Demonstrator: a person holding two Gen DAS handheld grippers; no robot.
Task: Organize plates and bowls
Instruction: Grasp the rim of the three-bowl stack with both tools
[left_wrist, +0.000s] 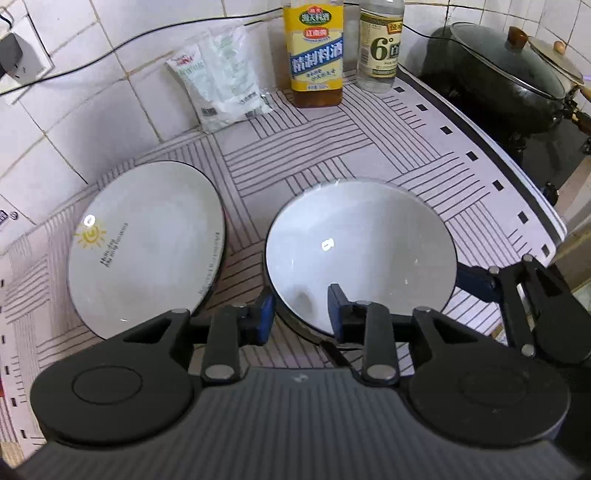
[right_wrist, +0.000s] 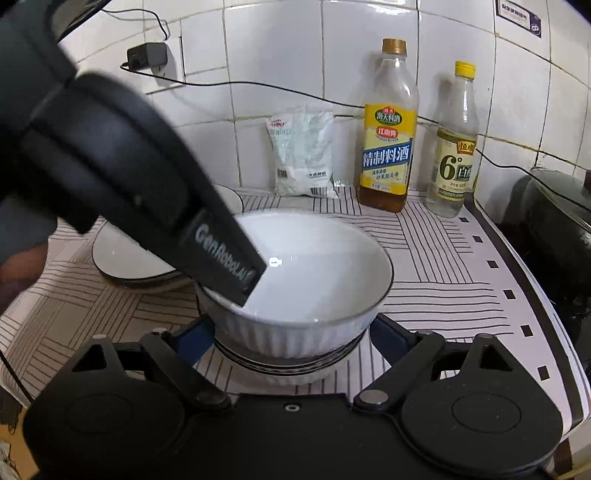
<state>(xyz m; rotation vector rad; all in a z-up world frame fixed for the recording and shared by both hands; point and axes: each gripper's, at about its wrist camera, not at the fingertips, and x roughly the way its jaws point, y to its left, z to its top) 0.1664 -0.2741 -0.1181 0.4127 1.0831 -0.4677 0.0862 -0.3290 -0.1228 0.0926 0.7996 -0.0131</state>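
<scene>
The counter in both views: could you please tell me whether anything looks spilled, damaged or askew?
Nothing spilled or broken. One oddity: both grippers crowd one bowl, left gripper straddling its rim, right gripper open around its sides.

I see a white bowl (left_wrist: 360, 251) with a thin dark rim and ribbed sides, standing upright right in front of my left gripper (left_wrist: 301, 314), its near rim between the fingers. A flat white plate (left_wrist: 147, 247) with a small yellow sun lies just left of the bowl.
</scene>
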